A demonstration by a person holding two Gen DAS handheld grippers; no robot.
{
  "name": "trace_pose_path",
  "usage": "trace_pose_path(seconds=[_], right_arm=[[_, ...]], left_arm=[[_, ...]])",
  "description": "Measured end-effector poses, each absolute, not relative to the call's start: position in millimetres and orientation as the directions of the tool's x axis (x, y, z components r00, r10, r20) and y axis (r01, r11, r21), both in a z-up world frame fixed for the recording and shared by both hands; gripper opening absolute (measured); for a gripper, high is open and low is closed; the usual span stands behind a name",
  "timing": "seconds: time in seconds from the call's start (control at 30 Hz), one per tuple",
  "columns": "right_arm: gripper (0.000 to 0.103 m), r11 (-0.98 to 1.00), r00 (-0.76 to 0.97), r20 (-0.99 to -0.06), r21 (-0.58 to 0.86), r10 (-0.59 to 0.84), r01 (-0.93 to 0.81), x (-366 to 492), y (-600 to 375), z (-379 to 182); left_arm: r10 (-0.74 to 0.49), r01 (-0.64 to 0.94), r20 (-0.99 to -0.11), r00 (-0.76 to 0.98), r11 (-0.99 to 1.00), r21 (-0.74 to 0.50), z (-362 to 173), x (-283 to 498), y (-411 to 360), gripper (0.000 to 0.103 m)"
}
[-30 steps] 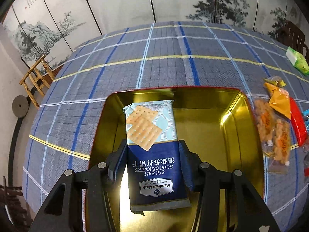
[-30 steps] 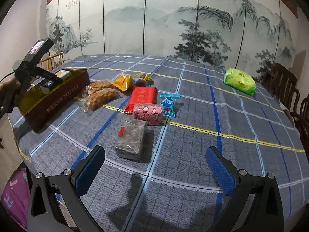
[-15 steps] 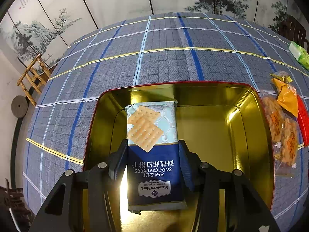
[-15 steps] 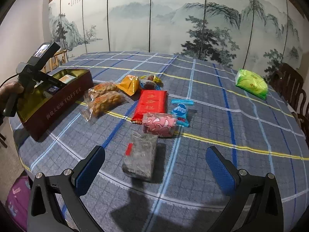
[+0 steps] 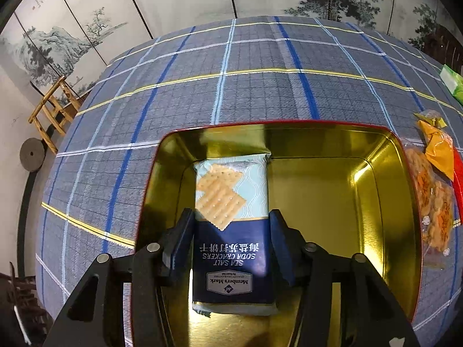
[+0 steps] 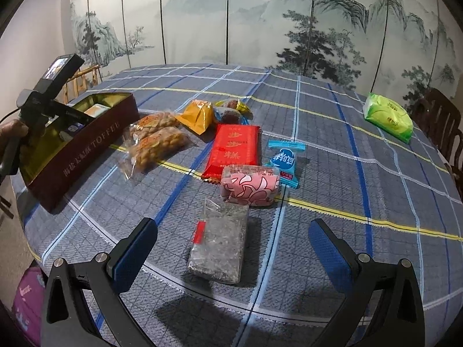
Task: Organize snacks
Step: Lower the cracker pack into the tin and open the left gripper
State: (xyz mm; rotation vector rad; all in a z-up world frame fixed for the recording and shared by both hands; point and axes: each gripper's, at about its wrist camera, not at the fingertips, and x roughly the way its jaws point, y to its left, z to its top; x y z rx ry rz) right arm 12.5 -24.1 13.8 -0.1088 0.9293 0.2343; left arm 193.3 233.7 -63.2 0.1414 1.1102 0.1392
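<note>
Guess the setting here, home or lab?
Likely a home or restaurant dining room, not a lab: a large round table under a plaid tablecloth, a painted landscape folding screen behind it, and dark carved wooden chairs at the edge.

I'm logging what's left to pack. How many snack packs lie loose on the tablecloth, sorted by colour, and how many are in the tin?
Clear peanut bags: 2
Clear dark-filled pack: 1
Orange pouch: 1
Red packet: 1
Pink pack: 1
Blue packet: 1
Green pack: 1
Small dark wrapped snacks: too bunched to count
Soda crackers pack in the tin: 1
Total countable: 9
</note>
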Motion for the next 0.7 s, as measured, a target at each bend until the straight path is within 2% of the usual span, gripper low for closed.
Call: trace_pose_path(seconds=[0.23,0.3,0.4,0.6,0.7], right_arm=[[0.103,0.971,0.554,-0.818,0.021,0.152,-0.236,17,-23,8],[0.103,0.971,0.548,-0.822,0.023,0.153,-0.237,17,-22,7],[0.103,0.97,0.545,-0.825,0.015,0.149,-0.242,18,-20,6],[0.088,0.966,0.506,-0.85,0.013,0.147,-0.257,18,-16,-2],[0.076,0.965,0.472,-0.868,0.026,0.15,-0.26,19,-16,-9]], left_arm=[[0.201,-0.064,-0.861,0.466,0.979,0.194,-51,184,235,0.064],[0.212,-0.072,-0.85,0.482,0.977,0.203,-48,180,234,0.073],[0.214,-0.07,-0.839,0.5,0.976,0.207,-44,175,231,0.077],[0.205,-0.05,-0.819,0.536,0.976,0.211,-33,167,227,0.081],[0.209,-0.045,-0.806,0.554,0.974,0.221,-27,162,225,0.081]])
